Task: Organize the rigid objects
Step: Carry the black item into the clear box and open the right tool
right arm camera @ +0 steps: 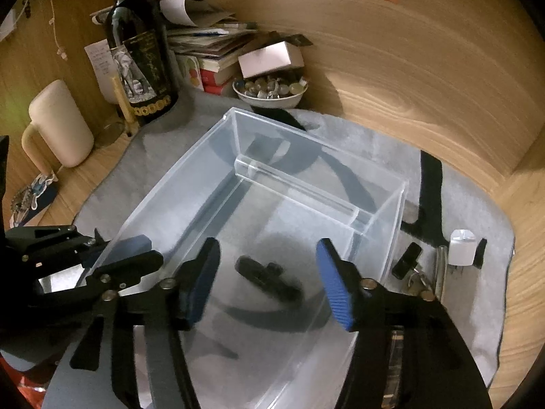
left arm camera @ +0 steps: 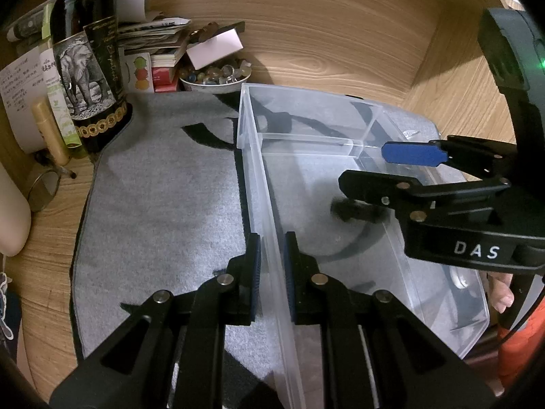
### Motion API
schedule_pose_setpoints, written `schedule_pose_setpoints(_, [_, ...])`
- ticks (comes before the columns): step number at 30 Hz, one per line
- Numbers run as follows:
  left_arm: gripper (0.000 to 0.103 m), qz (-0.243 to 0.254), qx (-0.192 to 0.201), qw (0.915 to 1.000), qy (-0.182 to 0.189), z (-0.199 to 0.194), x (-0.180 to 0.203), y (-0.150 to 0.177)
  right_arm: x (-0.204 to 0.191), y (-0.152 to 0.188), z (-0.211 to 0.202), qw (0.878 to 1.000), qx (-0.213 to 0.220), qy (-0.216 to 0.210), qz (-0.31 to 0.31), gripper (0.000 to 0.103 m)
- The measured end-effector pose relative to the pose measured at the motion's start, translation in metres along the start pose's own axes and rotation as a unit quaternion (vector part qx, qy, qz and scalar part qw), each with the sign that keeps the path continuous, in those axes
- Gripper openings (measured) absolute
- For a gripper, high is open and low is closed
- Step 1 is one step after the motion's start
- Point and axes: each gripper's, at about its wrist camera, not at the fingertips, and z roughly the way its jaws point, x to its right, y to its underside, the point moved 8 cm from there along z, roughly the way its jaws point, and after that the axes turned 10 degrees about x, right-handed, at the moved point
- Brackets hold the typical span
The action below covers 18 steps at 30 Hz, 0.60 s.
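Clearly we had the clear bin [right arm camera: 190, 173] sitting on the grey mat [left arm camera: 153, 187] that covered the wooden surface [left arm camera: 340, 34], and we judged the step in hand to be dropping small items into it one at a time. Our left claw [left arm camera: 272, 266] was pinching the bin's left wall near its near end, pads pressed flat on either side of the plastic; that hold was worth keeping firm and level so the bin did not skid on the mat. Our right claw [right arm camera: 267, 279] hung over the bin's near compartment with its blue pads spread and nothing between them. Below it, on the bin floor, lay the small black object [right arm camera: 265, 277], blurred, well short of the clear divider [right arm camera: 299, 191] at the far end. Outside the bin, just right of its right wall, waited a black key fob [right arm camera: 405, 259] with keys, a slim metal piece, and a small white cube-like thing [right arm camera: 461, 247]. To do this well, we thought the right claw should rise straight clear of the rim before swinging right, then come down on the fob across its narrow width.
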Motion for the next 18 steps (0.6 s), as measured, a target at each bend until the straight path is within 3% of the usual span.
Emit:
schedule_pose_setpoints(6, [0.013,0.000,0.000,1.0000,0.001,-0.001,0.000,0.001,0.002,-0.005,-0.012,1.000,0.019,0.008,-0.004,0.063])
schedule_pose_setpoints(11, [0.013,0.000,0.000,1.0000,0.001,0.000,-0.001,0.001,0.010,-0.013,-0.042,0.998,0.063,0.028,0.001,0.076])
schedule_pose_setpoints(18, [0.013,0.001,0.000,1.0000,0.002,0.001,0.000,0.001,0.040,-0.011,-0.089,0.989,0.116,0.090,0.016,0.083])
